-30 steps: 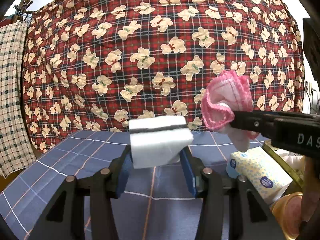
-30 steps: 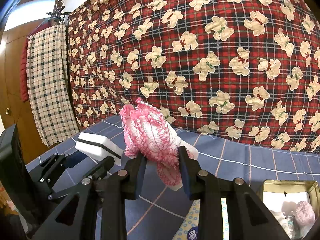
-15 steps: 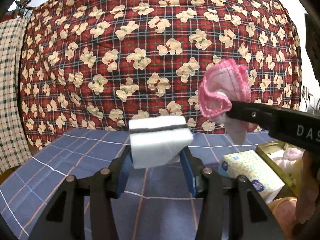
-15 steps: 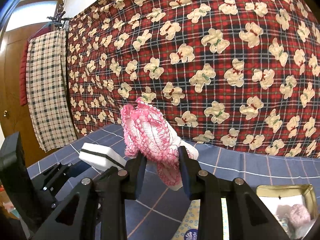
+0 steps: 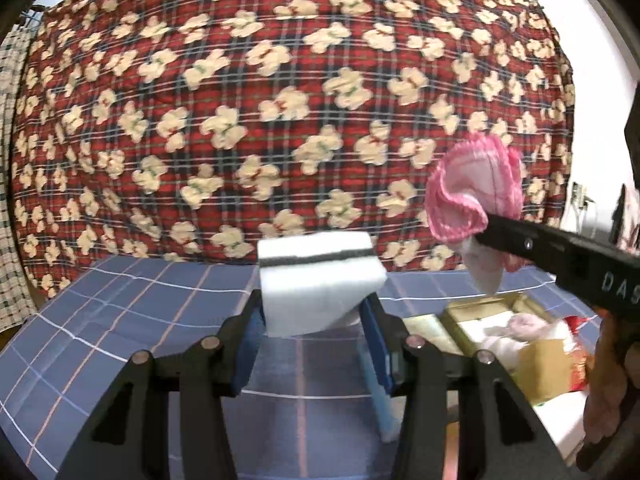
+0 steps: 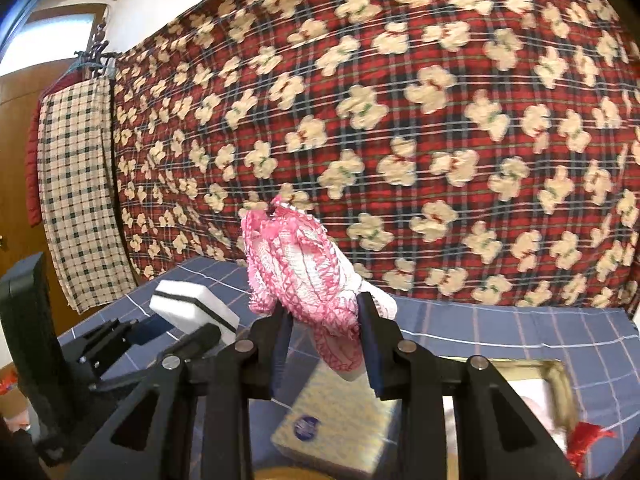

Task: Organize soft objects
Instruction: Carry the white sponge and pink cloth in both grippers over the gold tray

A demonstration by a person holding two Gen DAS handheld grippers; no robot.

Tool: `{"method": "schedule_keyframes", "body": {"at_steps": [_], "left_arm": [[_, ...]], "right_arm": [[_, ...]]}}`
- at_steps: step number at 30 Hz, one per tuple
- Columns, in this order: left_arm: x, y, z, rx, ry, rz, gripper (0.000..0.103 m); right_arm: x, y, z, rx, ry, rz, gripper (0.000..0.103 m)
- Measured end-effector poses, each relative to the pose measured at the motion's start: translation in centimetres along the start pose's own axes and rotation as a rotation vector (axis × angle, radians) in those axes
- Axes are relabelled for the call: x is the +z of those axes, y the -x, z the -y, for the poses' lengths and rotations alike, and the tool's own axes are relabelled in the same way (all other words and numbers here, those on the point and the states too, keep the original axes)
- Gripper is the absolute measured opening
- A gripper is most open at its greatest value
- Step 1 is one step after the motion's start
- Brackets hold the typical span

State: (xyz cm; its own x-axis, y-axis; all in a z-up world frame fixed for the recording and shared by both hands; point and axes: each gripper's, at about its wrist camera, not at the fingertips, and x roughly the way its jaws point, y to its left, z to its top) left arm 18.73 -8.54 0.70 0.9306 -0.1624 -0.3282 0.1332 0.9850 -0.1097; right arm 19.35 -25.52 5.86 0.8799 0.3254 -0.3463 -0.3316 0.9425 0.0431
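My left gripper (image 5: 314,312) is shut on a white sponge with a black stripe (image 5: 320,276) and holds it above the blue checked tablecloth (image 5: 140,312). The sponge also shows in the right wrist view (image 6: 192,308). My right gripper (image 6: 326,328) is shut on a crumpled pink and white cloth (image 6: 304,272), held in the air. The cloth and the right gripper's black body show at the right of the left wrist view (image 5: 476,200). A gold box (image 5: 492,316) with soft white and pink items lies below them; it also shows in the right wrist view (image 6: 556,372).
A yellow tissue pack (image 6: 340,420) lies under the right gripper. A red plaid bear-print sheet (image 5: 280,100) hangs behind the table. A checked towel (image 6: 80,192) hangs at the left by a wooden door. A brown carton (image 5: 544,364) sits by the gold box.
Both grippers have swung to the right with their loads. The gold box has come into the left wrist view and the tissue pack has left it.
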Motion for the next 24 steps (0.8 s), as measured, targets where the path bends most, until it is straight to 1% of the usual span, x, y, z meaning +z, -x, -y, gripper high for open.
{"method": "schedule_keyframes", "body": {"at_steps": [2, 4, 12, 19, 24], "left_arm": [[0.3, 0.1, 1.1, -0.033, -0.005, -0.021, 0.047], [0.5, 0.2, 2.4, -0.070, -0.010, -0.047, 0.047], [0.6, 0.8, 7.5, -0.180, -0.053, -0.094, 0.047], [0.6, 1.0, 11.8, -0.246, -0.094, -0.127, 0.047], [0.2, 0.4, 14.4, -0.277, -0.115, -0.168, 0.047]], "right_arm": [[-0.2, 1.1, 1.0, -0.008, -0.003, -0.001, 0.035], [-0.7, 2.4, 2.2, -0.033, 0.004, -0.007, 0.035], [-2.4, 6.2, 7.4, -0.101, -0.022, -0.038, 0.035], [-4.1, 8.1, 10.5, -0.140, -0.056, -0.070, 0.035], [-5.3, 8.8, 12.0, -0.153, -0.075, -0.090, 0.035]]}}
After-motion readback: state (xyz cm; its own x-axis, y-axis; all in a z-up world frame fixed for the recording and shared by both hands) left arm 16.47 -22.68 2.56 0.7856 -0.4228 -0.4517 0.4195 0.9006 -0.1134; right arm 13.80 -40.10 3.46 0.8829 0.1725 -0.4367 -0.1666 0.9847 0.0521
